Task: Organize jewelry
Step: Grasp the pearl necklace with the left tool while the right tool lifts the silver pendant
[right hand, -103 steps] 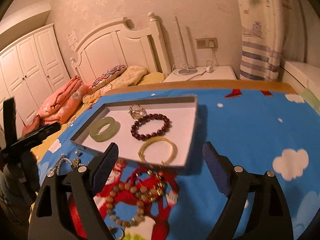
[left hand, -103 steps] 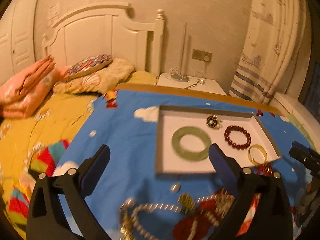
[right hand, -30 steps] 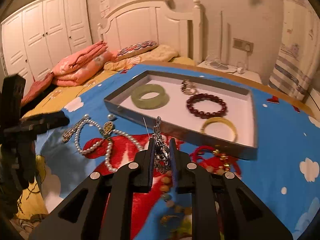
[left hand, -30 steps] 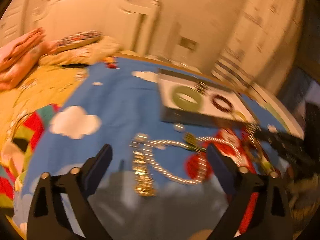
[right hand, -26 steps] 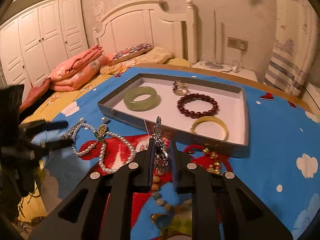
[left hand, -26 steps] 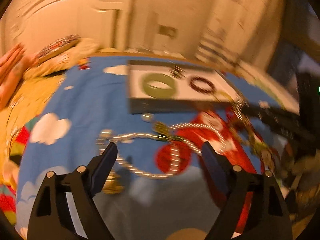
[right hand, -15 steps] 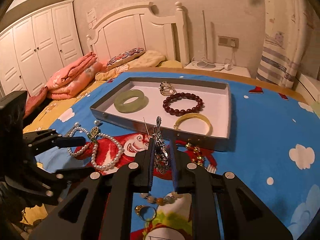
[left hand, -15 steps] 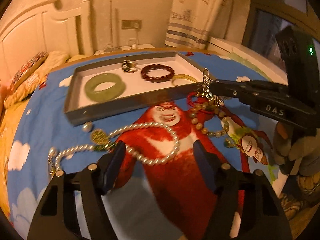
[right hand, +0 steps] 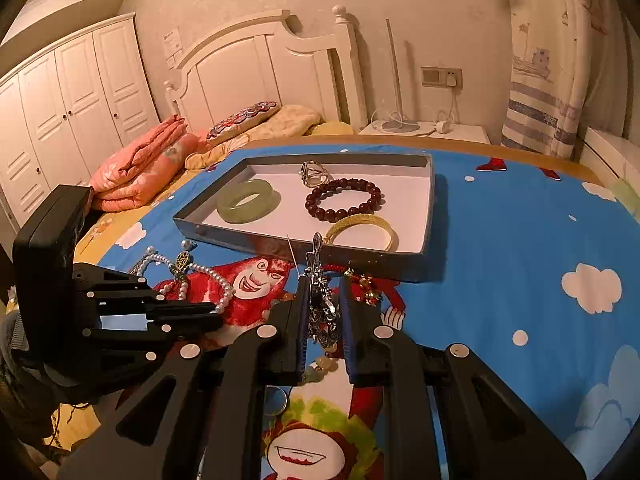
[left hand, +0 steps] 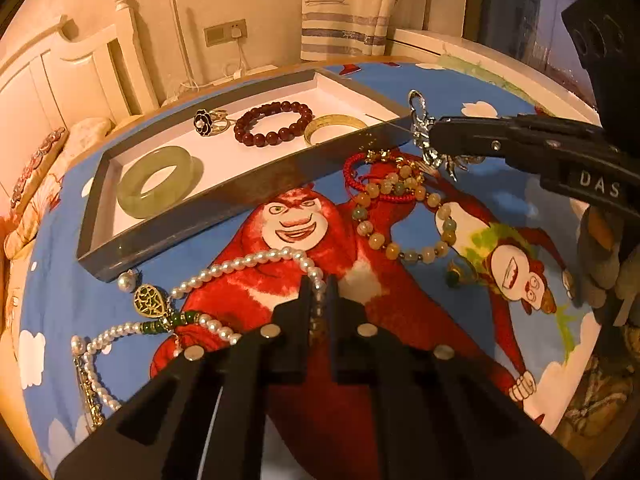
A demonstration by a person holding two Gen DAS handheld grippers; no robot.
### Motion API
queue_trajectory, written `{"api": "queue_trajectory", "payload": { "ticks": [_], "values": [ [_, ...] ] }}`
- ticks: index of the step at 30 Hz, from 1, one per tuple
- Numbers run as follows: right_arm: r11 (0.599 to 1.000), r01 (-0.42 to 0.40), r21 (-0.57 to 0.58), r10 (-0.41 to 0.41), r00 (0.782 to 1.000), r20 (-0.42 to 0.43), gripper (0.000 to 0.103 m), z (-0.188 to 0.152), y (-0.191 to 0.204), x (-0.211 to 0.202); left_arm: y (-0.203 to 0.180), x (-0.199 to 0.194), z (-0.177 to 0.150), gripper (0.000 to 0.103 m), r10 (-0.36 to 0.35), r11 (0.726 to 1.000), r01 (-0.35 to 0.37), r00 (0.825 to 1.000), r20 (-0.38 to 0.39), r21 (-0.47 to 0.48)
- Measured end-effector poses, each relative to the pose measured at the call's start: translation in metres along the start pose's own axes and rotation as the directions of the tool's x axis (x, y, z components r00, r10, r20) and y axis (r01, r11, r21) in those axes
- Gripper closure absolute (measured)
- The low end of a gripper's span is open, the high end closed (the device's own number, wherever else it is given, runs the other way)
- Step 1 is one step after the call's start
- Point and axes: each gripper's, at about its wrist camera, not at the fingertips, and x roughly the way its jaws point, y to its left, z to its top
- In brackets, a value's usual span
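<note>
Near edge of the tray: the right gripper has its fingers pressed onto a silver filigree charm with a lobster clasp, held off the cloth just short of the shallow grey-walled, white-floored tray; in the left view the charm hangs at about 2 o'clock, beside the tray's near right corner.

Left tool: the left gripper is closed on a strand of the white pearl necklace with a gold heart pendant, which lies on the blue cartoon-print cloth at about 7 o'clock of the tray.

Already in the tray: a pale green jade bangle, a dark red bead bracelet, a gold bangle and a flower-topped ring.

Left on the cloth: a red cord bracelet and a pale stone bead bracelet, tangled just under the charm.

Step in hand: likely carrying the charm over the near wall and setting it on bare white floor — the free patch at about 12 o'clock of the gold bangle looks best.

How to do it well: lift clear of the wall first, since the dangling end could catch the rim or snag the red cord; lower until it rests, then release. The pearls are long and limp — lifting them slowly should keep the pendant from swinging.
</note>
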Motion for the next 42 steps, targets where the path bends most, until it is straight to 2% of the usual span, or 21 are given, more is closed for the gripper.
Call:
{"api": "queue_trajectory", "payload": {
  "ticks": [3, 5, 9, 13, 18, 26, 30, 42],
  "values": [
    [1.0, 0.003, -0.003, -0.003, 1.0, 0.011, 0.086, 0.001, 0.0, -0.005, 0.014, -0.013, -0.003, 0.096, -0.053, 0.994, 0.057, 0.997, 0.048, -0.088],
    [1.0, 0.007, 0.001, -0.007, 1.0, 0.018, 0.086, 0.001, -0.002, -0.009, 0.033, -0.029, -0.002, 0.096, -0.093, 0.978, 0.111, 0.99, 0.106, -0.176],
    [1.0, 0.009, 0.007, -0.009, 1.0, 0.02, 0.086, -0.001, -0.004, -0.012, 0.068, -0.068, 0.005, 0.096, -0.1, 0.946, 0.163, 0.969, 0.228, -0.281],
    [1.0, 0.004, 0.004, -0.004, 1.0, 0.021, 0.086, -0.002, -0.001, -0.014, 0.091, -0.103, 0.011, 0.096, -0.07, 0.928, 0.175, 0.948, 0.309, -0.329],
    [1.0, -0.001, -0.011, 0.002, 0.999, 0.033, 0.086, 0.001, 0.005, -0.018, 0.101, -0.134, 0.017, 0.096, -0.034, 0.925, 0.174, 0.923, 0.383, -0.338],
    [0.999, -0.003, -0.038, 0.006, 0.998, 0.064, 0.086, 0.01, 0.015, -0.027, 0.095, -0.179, 0.04, 0.096, -0.001, 0.949, 0.151, 0.88, 0.474, -0.278],
    [0.999, 0.0, -0.044, 0.003, 0.997, 0.076, 0.086, 0.011, 0.017, -0.031, 0.092, -0.191, 0.046, 0.096, -0.002, 0.951, 0.157, 0.863, 0.504, -0.265],
    [0.999, 0.002, -0.044, 0.002, 0.997, 0.083, 0.086, 0.012, 0.018, -0.033, 0.074, -0.192, 0.058, 0.096, -0.035, 0.962, 0.169, 0.856, 0.515, -0.216]
  ]
}}
